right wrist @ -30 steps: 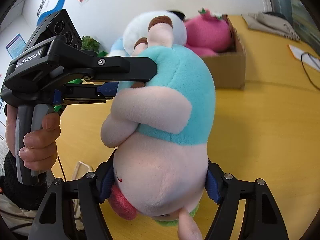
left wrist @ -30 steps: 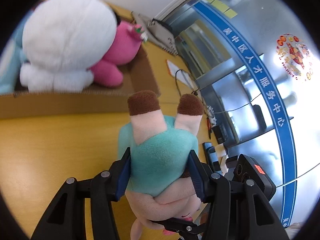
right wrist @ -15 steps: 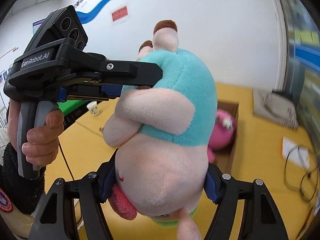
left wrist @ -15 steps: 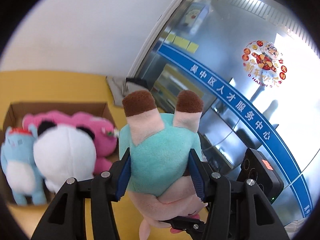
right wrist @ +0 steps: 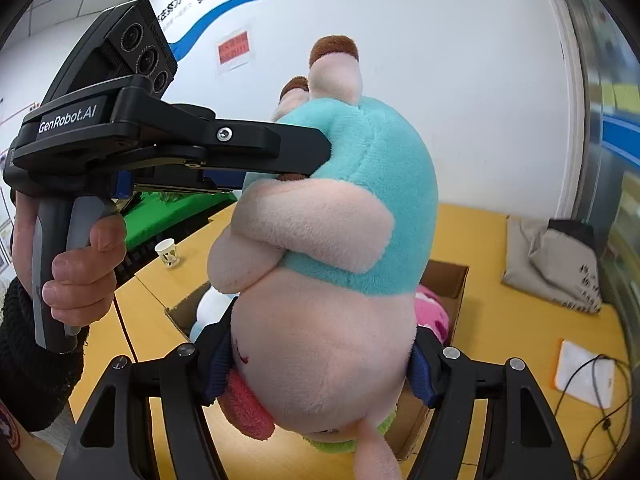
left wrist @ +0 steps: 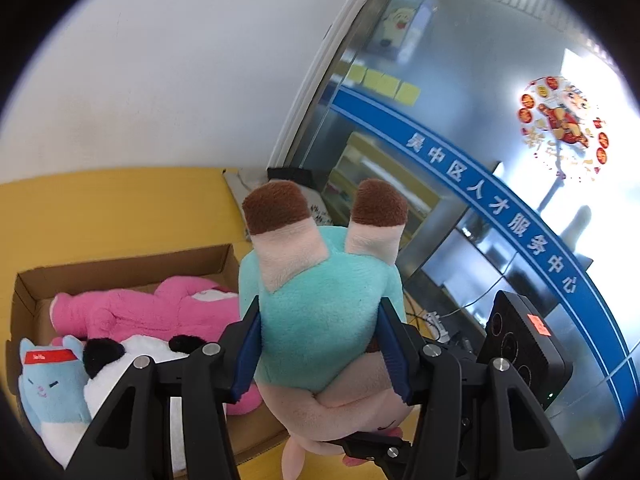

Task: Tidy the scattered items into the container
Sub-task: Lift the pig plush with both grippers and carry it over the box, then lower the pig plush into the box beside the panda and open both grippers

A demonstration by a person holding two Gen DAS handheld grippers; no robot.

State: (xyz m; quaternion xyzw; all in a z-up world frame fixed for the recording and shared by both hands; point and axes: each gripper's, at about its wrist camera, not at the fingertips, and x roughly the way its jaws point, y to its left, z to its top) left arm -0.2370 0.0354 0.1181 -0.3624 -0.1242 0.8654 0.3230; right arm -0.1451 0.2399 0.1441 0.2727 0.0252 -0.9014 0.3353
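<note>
Two hand-held grippers clamp one pig plush toy (left wrist: 316,332) in mid-air above a cardboard box (left wrist: 120,270) on a yellow table (left wrist: 100,216). The left gripper (left wrist: 318,350) has its blue-padded fingers (left wrist: 248,348) pressed into the toy's teal-clad body, closed as far as the stuffing allows; the brown-tipped feet point away from the camera. The right gripper (right wrist: 320,364) squeezes the toy's pink head lower down, its jaws likewise closed on the plush, while the left gripper reaches in from the left of that view, a bare hand (right wrist: 76,264) around its grip. In the box below lie a pink plush (left wrist: 148,308), a panda plush (left wrist: 132,368) and a blue cat plush (left wrist: 48,384), crowded together. Farther out on the table sit a paper cup (right wrist: 168,252), a grey cloth bag (right wrist: 556,264), and a white card (right wrist: 584,372) with black cables. The toy's bulk hides most of the box in the right wrist view, and its face is cut off at the bottom edge.
</note>
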